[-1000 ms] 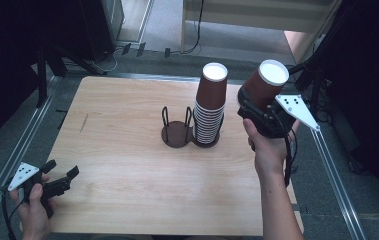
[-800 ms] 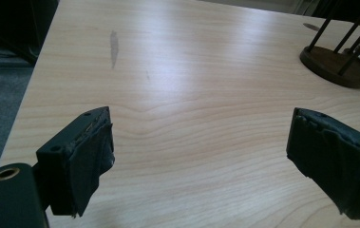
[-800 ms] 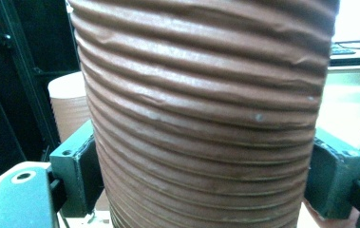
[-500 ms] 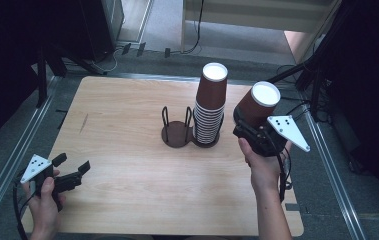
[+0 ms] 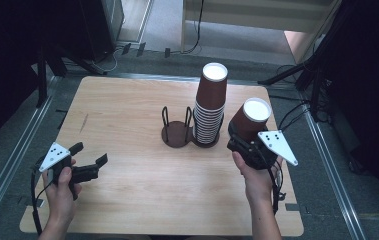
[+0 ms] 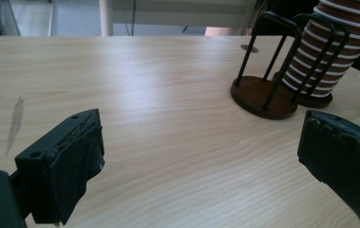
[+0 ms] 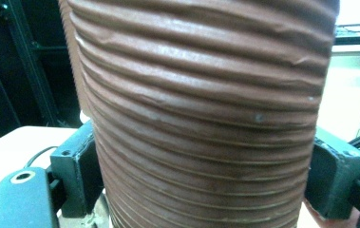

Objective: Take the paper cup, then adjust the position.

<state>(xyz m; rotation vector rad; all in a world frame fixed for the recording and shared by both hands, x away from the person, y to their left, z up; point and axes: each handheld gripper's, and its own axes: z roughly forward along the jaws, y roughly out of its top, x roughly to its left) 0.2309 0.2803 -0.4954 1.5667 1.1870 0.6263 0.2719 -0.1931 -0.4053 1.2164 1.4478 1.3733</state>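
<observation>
Right gripper (image 5: 243, 136) clamped cup (image 5: 249, 120), upright, just right of stack (image 5: 210, 112). Empty holder (image 5: 177, 132) beyond stack. Left gripper (image 5: 88, 160) jaws just widened (nothing between), holder ahead-right.

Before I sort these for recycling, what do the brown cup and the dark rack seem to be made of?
Brown ribbed cup: likely corrugated paper, matte, with a white inside. Dark two-ring rack: thin black rods, probably metal, on round brown bases, possibly wood.
</observation>
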